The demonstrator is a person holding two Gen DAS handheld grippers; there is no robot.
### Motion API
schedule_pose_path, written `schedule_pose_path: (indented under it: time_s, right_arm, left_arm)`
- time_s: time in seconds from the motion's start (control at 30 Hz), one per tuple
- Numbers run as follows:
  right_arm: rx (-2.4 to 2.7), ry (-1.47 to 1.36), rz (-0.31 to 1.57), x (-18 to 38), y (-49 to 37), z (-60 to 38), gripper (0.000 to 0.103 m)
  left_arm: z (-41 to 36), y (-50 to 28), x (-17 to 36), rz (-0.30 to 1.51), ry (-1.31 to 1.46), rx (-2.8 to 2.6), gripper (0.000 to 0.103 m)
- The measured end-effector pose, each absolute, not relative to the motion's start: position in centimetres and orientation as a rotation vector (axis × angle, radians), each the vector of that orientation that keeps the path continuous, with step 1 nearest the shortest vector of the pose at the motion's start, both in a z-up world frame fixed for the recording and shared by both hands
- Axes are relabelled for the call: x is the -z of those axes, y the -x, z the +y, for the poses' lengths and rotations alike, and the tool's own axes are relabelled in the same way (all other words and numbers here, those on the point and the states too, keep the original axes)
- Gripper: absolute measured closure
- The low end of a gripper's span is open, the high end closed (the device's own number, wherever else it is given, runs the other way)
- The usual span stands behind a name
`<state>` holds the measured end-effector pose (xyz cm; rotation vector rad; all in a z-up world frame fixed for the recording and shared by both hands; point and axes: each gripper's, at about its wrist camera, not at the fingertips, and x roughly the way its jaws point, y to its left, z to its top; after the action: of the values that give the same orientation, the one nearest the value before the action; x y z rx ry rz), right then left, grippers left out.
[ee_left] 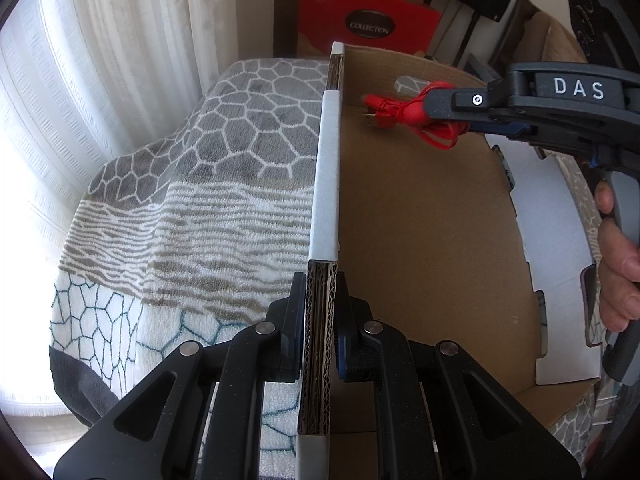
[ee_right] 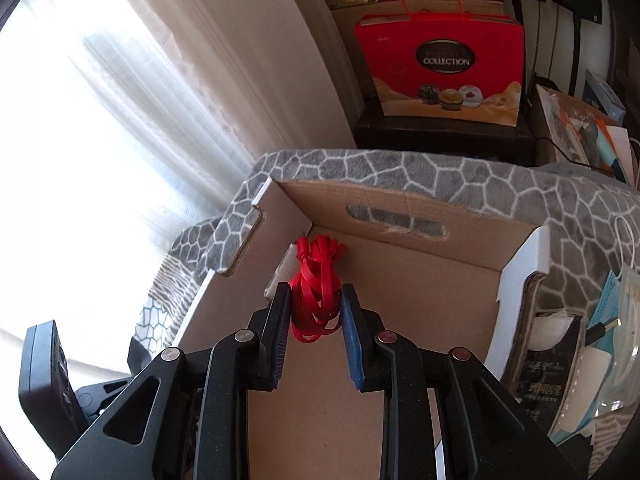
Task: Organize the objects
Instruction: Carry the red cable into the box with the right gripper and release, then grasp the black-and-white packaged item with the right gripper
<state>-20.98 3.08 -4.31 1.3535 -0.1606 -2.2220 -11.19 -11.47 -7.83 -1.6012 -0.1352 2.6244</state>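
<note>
A shallow cardboard box [ee_left: 420,240] lies on a patterned blanket; it also shows in the right wrist view [ee_right: 400,300]. My left gripper [ee_left: 320,288] is shut on the box's left wall [ee_left: 326,200], clamping the corrugated edge. My right gripper [ee_right: 316,296] is shut on a coiled red cable [ee_right: 314,280] and holds it above the box floor near the far left corner. In the left wrist view the right gripper [ee_left: 436,106] comes in from the right with the red cable [ee_left: 400,114] hanging from its tips.
A grey and white patterned blanket [ee_left: 200,200] covers the surface under the box. A red gift bag [ee_right: 440,64] stands behind. Masks, packets and small items [ee_right: 592,340] lie to the right of the box. A bright curtain [ee_right: 140,100] hangs at left.
</note>
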Motion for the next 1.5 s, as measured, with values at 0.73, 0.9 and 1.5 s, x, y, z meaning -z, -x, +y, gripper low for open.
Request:
schedule_pose_path:
  time_s: [0.73, 0.9, 1.5]
  right_arm:
    - [2.377, -1.353, -0.066, -2.1, 16.7, 13.8, 0.054]
    - [2.438, -1.376, -0.081, -2.0, 15.8, 17.4, 0.053]
    - [2.373, -1.464, -0.286, 2.1, 15.9, 20.2, 0.059]
  left_arm:
    - [-11.4, 11.2, 7.8, -0.138, 1.604, -2.622, 0.092]
    - [-11.4, 11.2, 7.8, -0.136, 1.604, -2.623, 0.092]
    - [-11.5, 11.1, 8.0, -0.149, 1.607, -2.622, 0.092]
